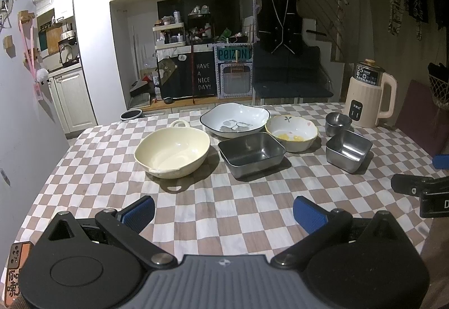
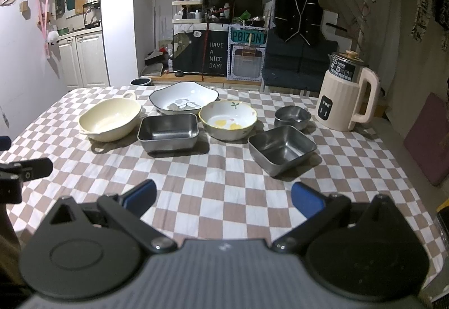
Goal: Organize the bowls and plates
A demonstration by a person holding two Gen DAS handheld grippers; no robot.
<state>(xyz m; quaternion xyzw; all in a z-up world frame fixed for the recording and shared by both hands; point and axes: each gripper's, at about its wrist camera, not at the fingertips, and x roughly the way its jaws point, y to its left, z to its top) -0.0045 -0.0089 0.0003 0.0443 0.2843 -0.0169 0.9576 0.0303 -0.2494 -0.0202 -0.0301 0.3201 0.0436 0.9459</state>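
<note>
On the checked tablecloth stand a cream handled bowl (image 1: 172, 153) (image 2: 110, 119), a white dish with a dark rim (image 1: 235, 119) (image 2: 183, 97), a flowered bowl (image 1: 291, 132) (image 2: 228, 119), a large steel rectangular tray (image 1: 251, 154) (image 2: 168, 132), a smaller steel square tray (image 1: 348, 150) (image 2: 282, 149) and a round steel cup (image 1: 338, 123) (image 2: 292, 117). My left gripper (image 1: 224, 212) is open, well short of the dishes, with nothing between its fingers. My right gripper (image 2: 223, 196) is open too, just before the square tray.
A cream electric kettle (image 1: 370, 98) (image 2: 345, 95) stands at the back right of the table (image 1: 92, 177). The other gripper shows at the right edge (image 1: 421, 191) of the left view and at the left edge (image 2: 19, 174) of the right view. Cabinets and a sofa lie beyond.
</note>
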